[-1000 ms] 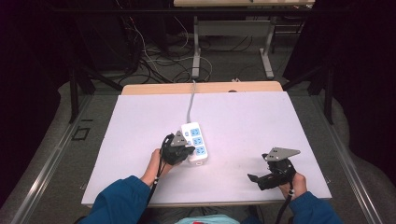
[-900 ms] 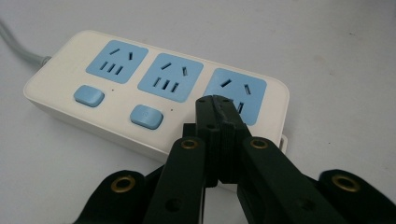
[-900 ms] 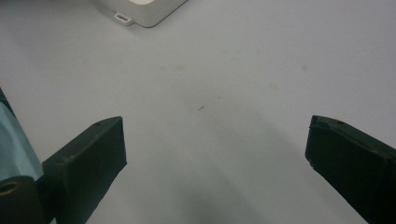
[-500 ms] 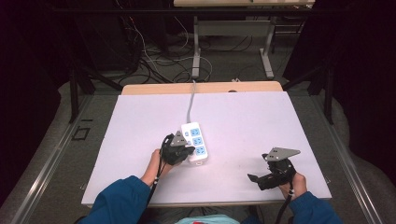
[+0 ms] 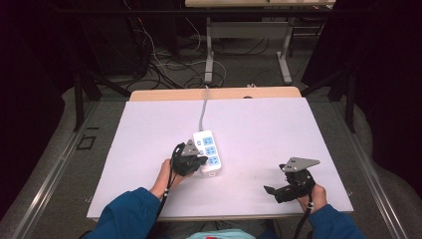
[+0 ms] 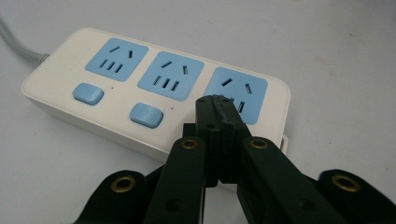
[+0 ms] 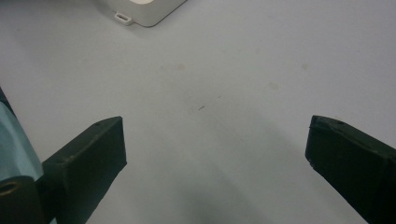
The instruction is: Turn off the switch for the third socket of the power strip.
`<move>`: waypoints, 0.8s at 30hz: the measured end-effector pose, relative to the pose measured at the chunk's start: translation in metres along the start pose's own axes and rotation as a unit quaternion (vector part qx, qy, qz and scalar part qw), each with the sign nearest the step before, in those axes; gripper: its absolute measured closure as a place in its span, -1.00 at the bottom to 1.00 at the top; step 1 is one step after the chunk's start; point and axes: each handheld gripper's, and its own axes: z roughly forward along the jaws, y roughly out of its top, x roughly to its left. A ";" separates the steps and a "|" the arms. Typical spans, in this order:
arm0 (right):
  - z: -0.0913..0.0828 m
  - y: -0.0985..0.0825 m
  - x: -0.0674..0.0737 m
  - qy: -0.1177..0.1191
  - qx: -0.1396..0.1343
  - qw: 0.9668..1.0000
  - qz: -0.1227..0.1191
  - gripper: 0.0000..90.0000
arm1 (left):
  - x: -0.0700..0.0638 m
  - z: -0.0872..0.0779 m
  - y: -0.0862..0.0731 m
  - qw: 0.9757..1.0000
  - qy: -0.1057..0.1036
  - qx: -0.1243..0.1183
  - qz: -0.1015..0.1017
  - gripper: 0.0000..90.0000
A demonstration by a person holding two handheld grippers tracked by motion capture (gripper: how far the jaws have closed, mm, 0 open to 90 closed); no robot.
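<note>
White power strip (image 5: 207,151) lies flat near the middle of the worktop (image 5: 259,124), its grey cord (image 5: 202,110) running off the far edge. Three blue socket faces and, in the left gripper view, two blue switches (image 6: 87,93) along one long side.

Left gripper (image 5: 191,163) sits at the strip's near end, on its left side. Its fingers (image 6: 208,121) are pressed together with nothing between them, tips over the socket (image 6: 238,93) at the end away from the cord. Whether the tips touch the plastic, I cannot tell from here.

Right gripper (image 5: 291,184) rests well to the right of the strip, near the worktop's front edge. Its fingers (image 7: 88,154) stand wide apart over bare surface; a corner of the strip, with a small mounting tab, shows at the top of the right gripper view.

Handling, as a judgement: hard, rigid plastic shell, smooth and likely to slip under a light pinch. Probably light, so it would slide on the worktop if pushed or pressed off-centre. The cord is stiff enough to tug it round. Best hold looks to be across the two long sides, near the middle; steadying one end while working the other would stop it skating.
</note>
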 end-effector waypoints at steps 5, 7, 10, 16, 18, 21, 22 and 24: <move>0.000 0.000 -0.001 0.001 -0.001 1.000 -0.002 -0.90 | -0.001 0.000 0.001 1.000 0.005 0.002 0.006 1.00; -0.001 0.000 -0.001 0.003 0.003 1.000 -0.001 -0.90 | 0.000 0.000 0.001 1.000 0.004 0.002 0.006 1.00; -0.001 0.000 -0.001 0.003 0.002 1.000 -0.002 -0.90 | -0.001 0.000 0.001 1.000 0.004 0.001 0.007 1.00; -0.001 0.000 -0.001 0.002 0.002 1.000 -0.002 -0.90 | 0.000 0.000 0.000 1.000 0.002 0.000 0.005 1.00; -0.001 0.000 -0.001 0.002 0.000 1.000 -0.002 -0.90 | 0.000 0.000 0.000 1.000 0.001 0.000 0.005 1.00; -0.001 0.000 -0.001 0.002 0.004 1.000 -0.002 -0.90 | 0.000 0.000 0.001 1.000 0.002 0.000 0.005 1.00; -0.001 0.000 -0.001 0.003 0.002 1.000 -0.002 -0.90 | 0.000 0.000 0.001 1.000 0.003 0.000 0.008 1.00; -0.001 0.000 -0.001 0.003 0.003 1.000 -0.002 -0.90 | -0.001 0.000 0.000 1.000 0.001 0.000 0.005 1.00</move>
